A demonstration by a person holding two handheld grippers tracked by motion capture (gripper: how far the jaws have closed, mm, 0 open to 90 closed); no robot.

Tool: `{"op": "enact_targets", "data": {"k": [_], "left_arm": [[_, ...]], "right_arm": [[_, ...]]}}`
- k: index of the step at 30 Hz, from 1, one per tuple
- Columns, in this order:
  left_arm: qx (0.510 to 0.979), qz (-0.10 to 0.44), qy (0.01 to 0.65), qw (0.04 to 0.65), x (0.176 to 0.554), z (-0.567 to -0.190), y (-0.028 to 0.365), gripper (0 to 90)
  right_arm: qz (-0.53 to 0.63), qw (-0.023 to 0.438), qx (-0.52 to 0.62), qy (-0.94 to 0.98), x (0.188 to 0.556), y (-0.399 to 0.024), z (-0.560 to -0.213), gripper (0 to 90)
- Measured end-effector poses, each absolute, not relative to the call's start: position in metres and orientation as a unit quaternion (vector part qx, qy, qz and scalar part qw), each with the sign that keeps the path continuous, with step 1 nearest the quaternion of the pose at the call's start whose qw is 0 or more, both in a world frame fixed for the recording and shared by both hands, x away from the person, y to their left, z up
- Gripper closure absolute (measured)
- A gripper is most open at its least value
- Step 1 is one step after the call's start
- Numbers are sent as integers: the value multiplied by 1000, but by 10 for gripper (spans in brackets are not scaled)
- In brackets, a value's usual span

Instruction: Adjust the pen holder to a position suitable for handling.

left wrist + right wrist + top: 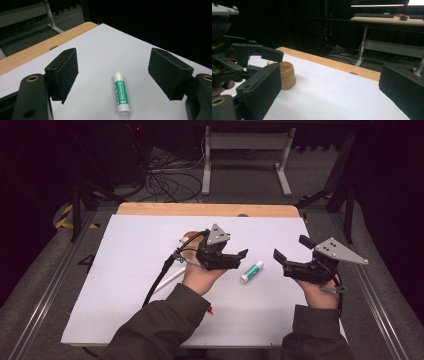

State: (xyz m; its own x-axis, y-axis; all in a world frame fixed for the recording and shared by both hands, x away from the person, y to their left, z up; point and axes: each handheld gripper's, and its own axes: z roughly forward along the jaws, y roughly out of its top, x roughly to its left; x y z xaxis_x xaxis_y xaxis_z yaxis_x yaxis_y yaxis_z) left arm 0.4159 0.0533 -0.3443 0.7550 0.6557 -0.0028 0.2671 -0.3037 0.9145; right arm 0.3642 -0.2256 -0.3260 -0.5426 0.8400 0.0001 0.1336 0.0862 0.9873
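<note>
A glue stick (251,271) with a green label and white cap lies on the white sheet (130,270) between the two hands. My left gripper (239,259) hovers just left of it, jaws open and pointing at it. In the left gripper view the glue stick (121,93) lies on the sheet below the gap between the spread pads (66,72), untouched; the left gripper (113,58) is empty. My right gripper (291,248) is held to the right of the stick, open and empty. The right gripper (330,75) looks across the sheet, with nothing between its jaws.
A small tan wooden cup (287,75) stands on the sheet behind the left gripper's body (249,55); from above the cup (189,239) is partly hidden. A white stick-like object (172,279) lies beside the left cable. The wooden table edge (200,209) runs along the back.
</note>
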Motion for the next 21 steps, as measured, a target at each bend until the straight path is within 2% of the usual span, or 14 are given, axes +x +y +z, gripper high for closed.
{"op": "enact_targets", "data": {"k": [21], "left_arm": [[805, 181, 308, 473, 442, -372, 14, 281]], "right_arm": [[566, 314, 373, 665, 364, -229, -325, 51]]}}
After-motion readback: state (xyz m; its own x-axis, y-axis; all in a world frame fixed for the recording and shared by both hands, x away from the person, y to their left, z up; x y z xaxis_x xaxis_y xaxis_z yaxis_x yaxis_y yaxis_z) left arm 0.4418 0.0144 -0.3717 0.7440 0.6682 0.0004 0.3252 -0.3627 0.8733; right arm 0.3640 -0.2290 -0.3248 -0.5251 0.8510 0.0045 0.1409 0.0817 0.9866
